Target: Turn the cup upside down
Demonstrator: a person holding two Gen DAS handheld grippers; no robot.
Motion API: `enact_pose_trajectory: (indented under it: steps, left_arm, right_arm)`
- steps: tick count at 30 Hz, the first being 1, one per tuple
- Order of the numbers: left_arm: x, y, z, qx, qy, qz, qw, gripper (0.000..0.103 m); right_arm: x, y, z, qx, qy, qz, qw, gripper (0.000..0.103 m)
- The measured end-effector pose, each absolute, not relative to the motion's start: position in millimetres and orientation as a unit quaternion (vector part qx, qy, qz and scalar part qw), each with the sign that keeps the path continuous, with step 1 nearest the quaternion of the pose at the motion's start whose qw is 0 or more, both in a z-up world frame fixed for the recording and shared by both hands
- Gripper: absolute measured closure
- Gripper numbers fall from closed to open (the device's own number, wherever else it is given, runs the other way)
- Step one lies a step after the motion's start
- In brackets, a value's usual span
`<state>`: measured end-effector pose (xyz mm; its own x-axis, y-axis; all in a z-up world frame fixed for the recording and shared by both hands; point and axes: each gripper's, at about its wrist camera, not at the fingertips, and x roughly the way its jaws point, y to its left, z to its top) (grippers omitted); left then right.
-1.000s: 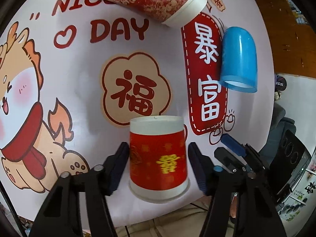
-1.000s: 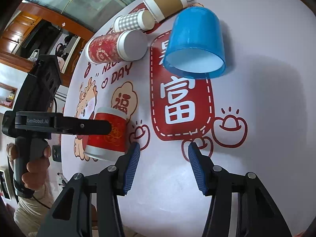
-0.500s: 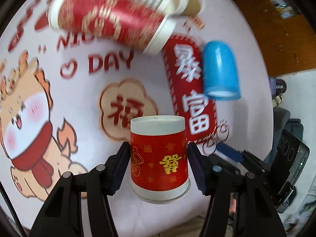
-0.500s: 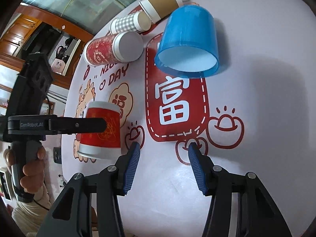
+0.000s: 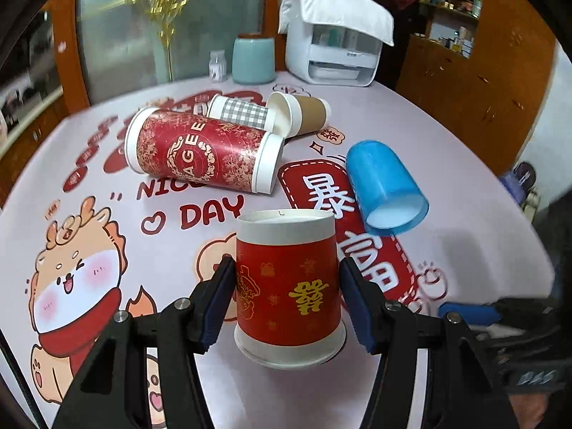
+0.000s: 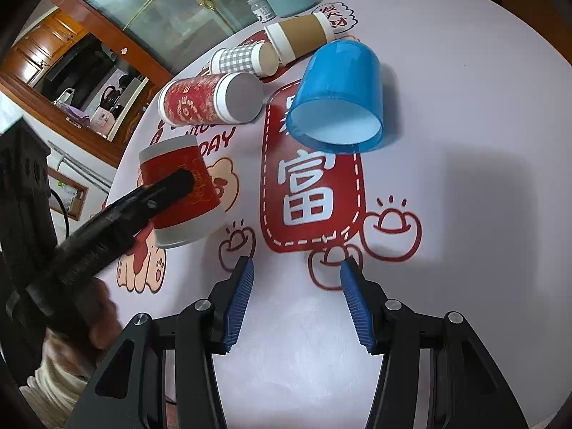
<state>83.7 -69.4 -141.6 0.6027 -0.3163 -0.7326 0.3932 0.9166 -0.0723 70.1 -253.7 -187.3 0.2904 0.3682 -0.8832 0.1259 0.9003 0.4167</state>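
Note:
My left gripper (image 5: 287,286) is shut on a small red paper cup (image 5: 287,282) with a gold character, held above the printed tablecloth with its wide rim down and its narrow base up, tilted. The same cup (image 6: 182,193) shows in the right wrist view at the left, clamped by the left gripper's black finger (image 6: 171,186). My right gripper (image 6: 296,300) is open and empty over the cloth near the front, to the right of the cup.
A blue plastic cup (image 5: 384,186) lies on its side at the right. A tall red cup (image 5: 203,153), a checked cup (image 5: 243,112) and a brown cup (image 5: 300,112) lie on their sides farther back. A teal jar (image 5: 253,59) and a white appliance (image 5: 332,35) stand at the far edge.
My left gripper closed on the red cup, lifted it off the cloth and tilted upward, so more of the room shows. The right gripper stayed open and nearly still.

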Motion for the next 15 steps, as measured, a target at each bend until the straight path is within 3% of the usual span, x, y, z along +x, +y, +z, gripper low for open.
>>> enact_pose_trajectory:
  steps: [13,15]
  left_arm:
    - [53,-64,-152,0.029,0.397,-0.214,0.892,0.043]
    - [51,-64,-152,0.033,0.399,-0.211,0.892,0.029]
  right_arm:
    - [49,-248,-179,0.166,0.579,0.075,0.795,0.050]
    - [48,-247,-179,0.163,0.579,0.075,0.795,0.050]
